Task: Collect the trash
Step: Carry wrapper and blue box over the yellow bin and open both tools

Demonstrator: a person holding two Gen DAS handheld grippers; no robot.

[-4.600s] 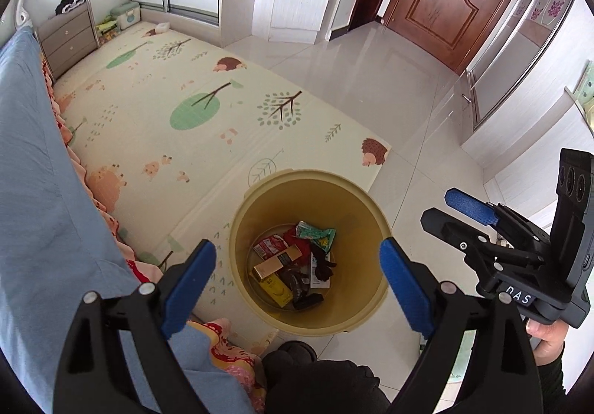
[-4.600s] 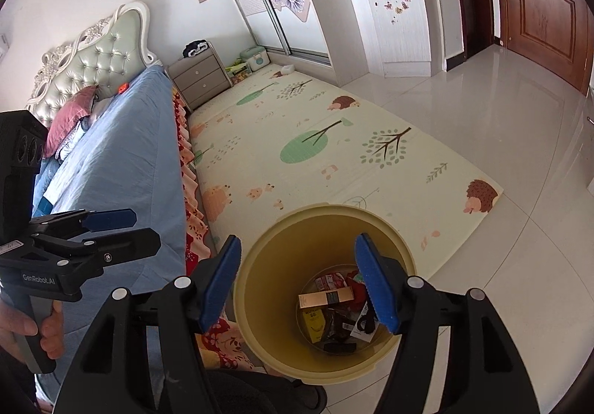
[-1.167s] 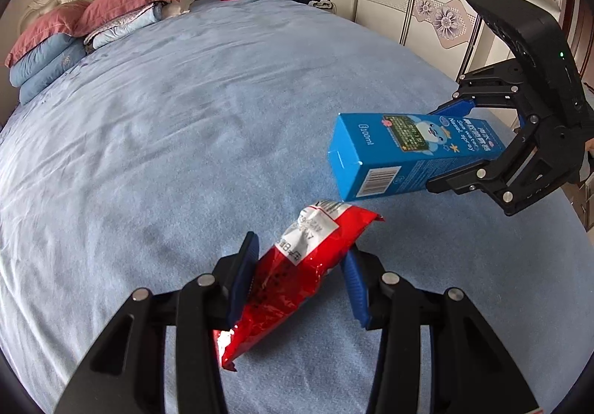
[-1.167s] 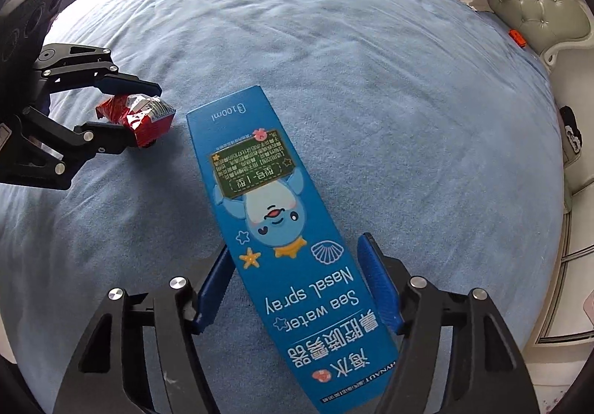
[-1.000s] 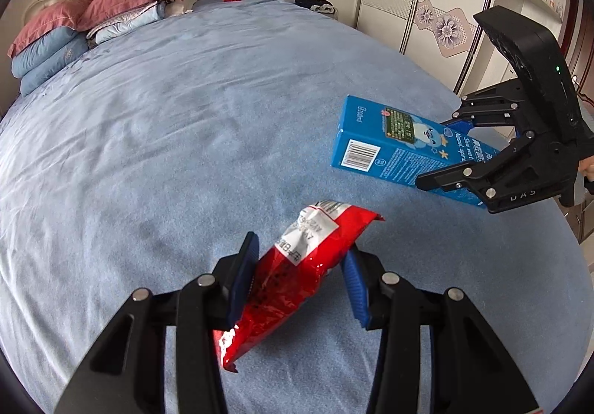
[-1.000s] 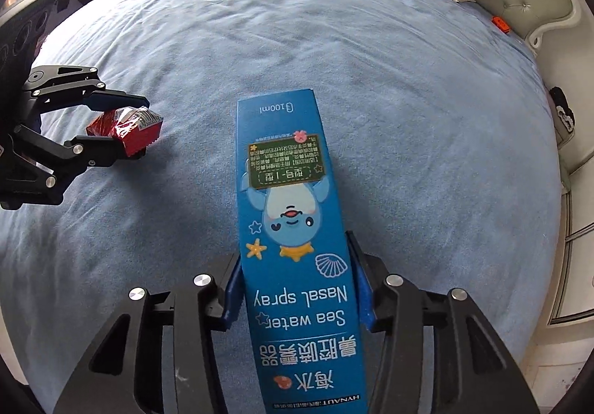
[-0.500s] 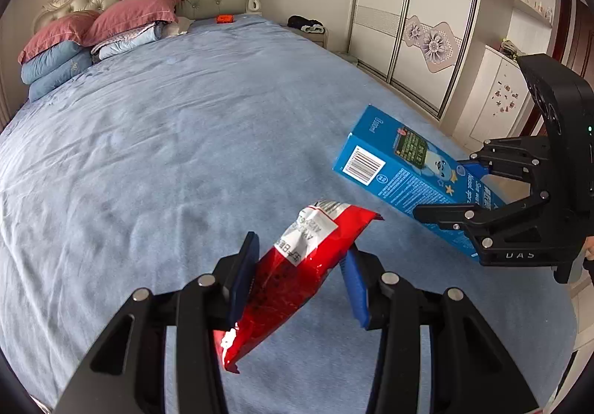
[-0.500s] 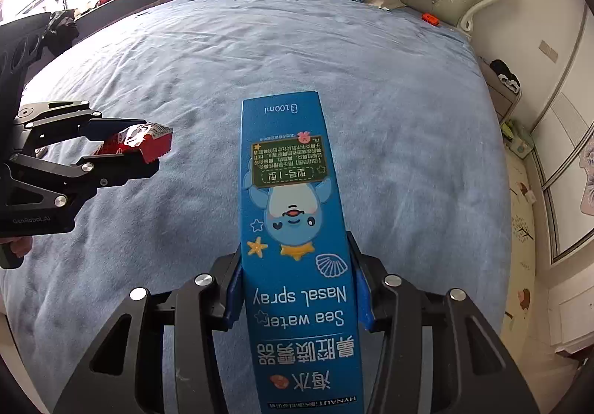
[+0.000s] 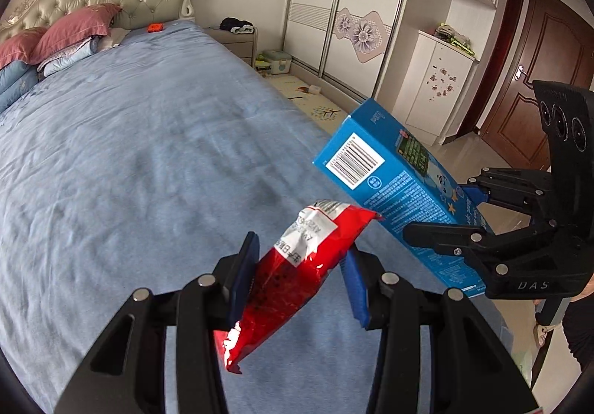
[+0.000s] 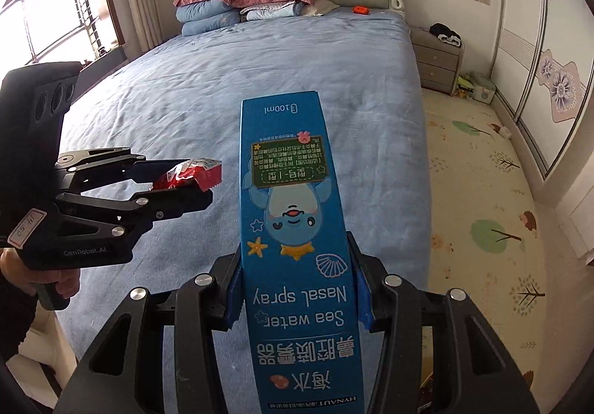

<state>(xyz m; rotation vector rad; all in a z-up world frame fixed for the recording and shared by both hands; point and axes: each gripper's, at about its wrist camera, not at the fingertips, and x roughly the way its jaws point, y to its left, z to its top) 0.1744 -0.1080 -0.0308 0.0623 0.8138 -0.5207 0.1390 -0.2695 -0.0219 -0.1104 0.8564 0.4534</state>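
Observation:
My left gripper (image 9: 302, 271) is shut on a crumpled red snack wrapper (image 9: 300, 265) and holds it in the air above the blue bed (image 9: 130, 154). My right gripper (image 10: 297, 287) is shut on a long blue nasal spray box (image 10: 293, 228), also lifted off the bed. In the left wrist view the box (image 9: 393, 187) and the right gripper (image 9: 460, 213) are just to the right of the wrapper. In the right wrist view the left gripper (image 10: 185, 183) with the wrapper (image 10: 189, 172) is at the left. The trash bin is out of view.
Pillows and folded quilts (image 10: 237, 9) lie by the headboard, with a small orange object (image 10: 359, 9) near them. A nightstand (image 10: 438, 61), a patterned play mat (image 10: 479, 209), wardrobes (image 9: 334, 5) and a brown door (image 9: 538, 80) are to the right of the bed.
Both grippers rose from the bed with their items and swung toward the bed's right edge. The box went from lying on the bed to being held up. More floor and wardrobe shows.

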